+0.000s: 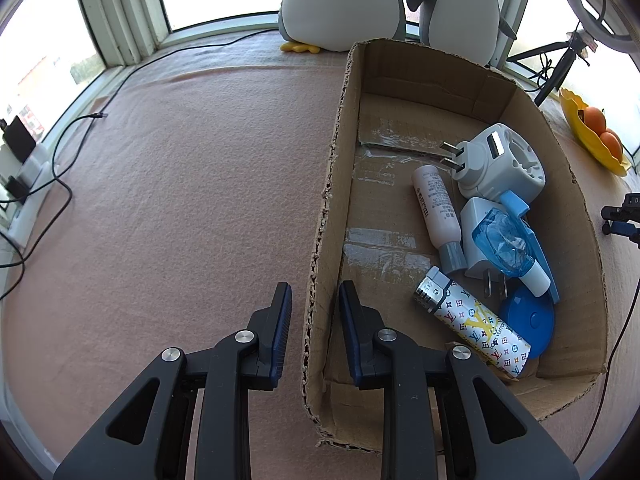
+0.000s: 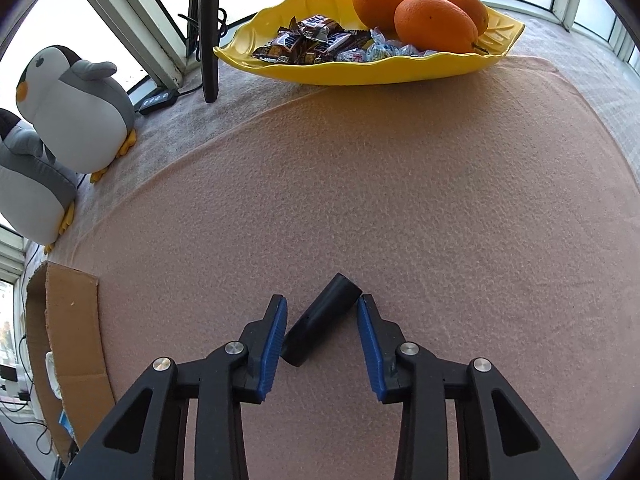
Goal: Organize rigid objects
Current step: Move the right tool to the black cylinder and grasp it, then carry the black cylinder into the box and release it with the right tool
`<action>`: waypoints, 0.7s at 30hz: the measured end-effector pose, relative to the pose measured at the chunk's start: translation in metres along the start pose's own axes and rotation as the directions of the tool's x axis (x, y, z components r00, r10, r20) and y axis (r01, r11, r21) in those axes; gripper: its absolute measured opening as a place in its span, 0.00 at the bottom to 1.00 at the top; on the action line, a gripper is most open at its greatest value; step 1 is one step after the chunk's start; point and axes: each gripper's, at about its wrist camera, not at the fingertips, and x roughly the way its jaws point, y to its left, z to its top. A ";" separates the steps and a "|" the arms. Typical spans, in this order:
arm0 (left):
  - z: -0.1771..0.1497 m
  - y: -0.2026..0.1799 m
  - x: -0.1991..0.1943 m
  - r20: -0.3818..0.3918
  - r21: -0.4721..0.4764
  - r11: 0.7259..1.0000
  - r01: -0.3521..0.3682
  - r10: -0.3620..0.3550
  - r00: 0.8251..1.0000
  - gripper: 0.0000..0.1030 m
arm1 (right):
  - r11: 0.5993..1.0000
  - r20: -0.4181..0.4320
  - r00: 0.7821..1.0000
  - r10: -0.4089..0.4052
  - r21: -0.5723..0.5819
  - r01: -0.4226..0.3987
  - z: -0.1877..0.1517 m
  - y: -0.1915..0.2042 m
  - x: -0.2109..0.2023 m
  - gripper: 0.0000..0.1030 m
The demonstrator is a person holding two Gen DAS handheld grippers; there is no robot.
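A black cylinder (image 2: 322, 318) lies slantwise on the pink cloth between the blue pads of my right gripper (image 2: 322, 320). The left pad meets its near end and the right pad's tip meets its far end, so the gripper is shut on it. My left gripper (image 1: 315, 316) straddles the left wall of the cardboard box (image 1: 326, 200), shut on that wall, one finger inside and one outside. In the box lie a patterned lighter (image 1: 476, 324), a white tube (image 1: 436, 210), a white plug adapter (image 1: 500, 164), a blue spray bottle (image 1: 508, 244) and a blue round lid (image 1: 528, 320).
A yellow leaf-shaped tray (image 2: 360, 70) with oranges (image 2: 436, 24) and wrapped sweets stands at the far side. Two plush penguins (image 2: 76, 112) sit by the window. A tripod leg (image 2: 210, 40) stands near the tray. Cables and a power strip (image 1: 28, 184) lie at the left.
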 end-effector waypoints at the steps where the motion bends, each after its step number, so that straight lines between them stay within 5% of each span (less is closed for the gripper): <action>1: 0.000 0.000 0.000 0.000 0.000 1.000 0.000 0.000 1.000 0.23 | 1.000 -0.002 1.000 -0.005 -0.009 0.005 0.000 0.000 0.000 0.26; 6: 0.000 0.000 0.000 0.000 -0.001 1.000 0.000 0.000 1.000 0.23 | 0.999 -0.009 1.000 -0.023 -0.048 0.022 0.001 -0.003 0.002 0.15; 14: 0.000 0.000 0.000 0.000 0.000 1.000 0.000 0.000 1.000 0.23 | 0.996 -0.008 1.000 -0.017 -0.082 0.016 -0.005 -0.002 -0.001 0.14; 21: 0.000 0.000 0.000 0.000 0.001 1.000 -0.001 0.001 1.000 0.23 | 0.994 -0.006 0.997 0.077 -0.080 -0.077 -0.020 0.007 -0.013 0.14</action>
